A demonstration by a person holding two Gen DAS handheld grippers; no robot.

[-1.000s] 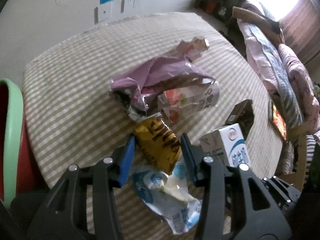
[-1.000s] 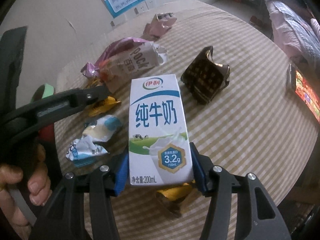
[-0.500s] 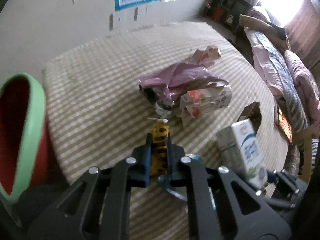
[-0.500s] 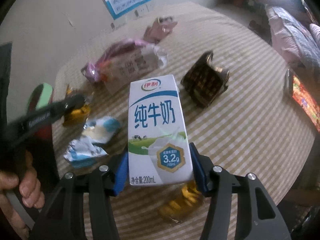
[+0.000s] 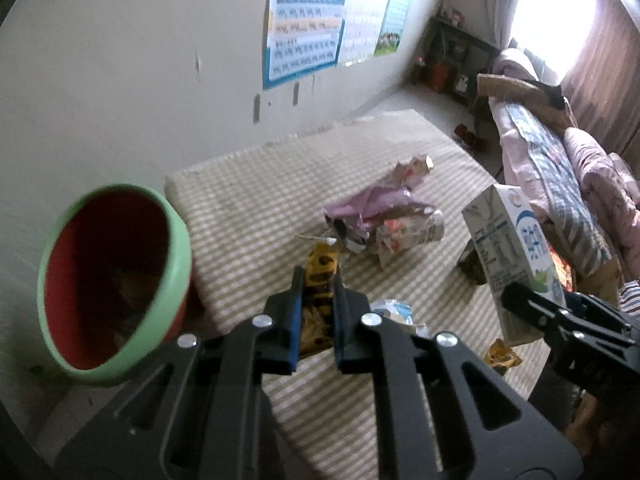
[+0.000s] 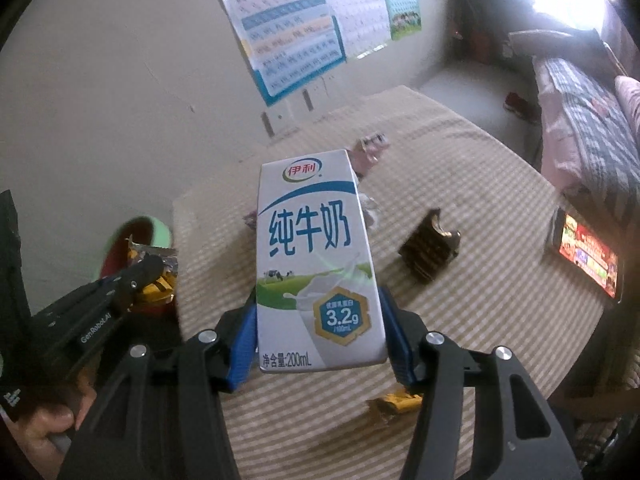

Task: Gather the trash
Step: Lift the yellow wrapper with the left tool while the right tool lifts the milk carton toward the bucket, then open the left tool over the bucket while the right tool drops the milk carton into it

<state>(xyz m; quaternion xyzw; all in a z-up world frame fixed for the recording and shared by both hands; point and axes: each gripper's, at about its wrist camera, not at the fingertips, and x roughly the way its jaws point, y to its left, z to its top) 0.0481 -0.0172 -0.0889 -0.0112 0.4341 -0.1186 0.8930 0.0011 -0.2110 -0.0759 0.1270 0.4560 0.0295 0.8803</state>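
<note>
Nearest, the left gripper (image 5: 316,316) pinches a yellow snack wrapper (image 5: 320,276) between its jaws, lifted off the striped table (image 5: 260,208). It looks light, thin and crinkly, likely to slip unless held across the middle. The right gripper (image 6: 320,336) clamps a milk carton (image 6: 316,260) by its lower sides; stiff card, probably light if empty, best gripped on the flat faces. A second ago the wrapper lay on the table between spread jaws; now both items are raised, and the green-rimmed bin (image 5: 176,240) sits just left. Crumpled wrappers (image 5: 380,216) remain farther back.

Yellow snack wrapper (image 5: 319,304) pinched upright, white milk carton (image 6: 318,264) (200mL) gripped aloft, tilted
</note>
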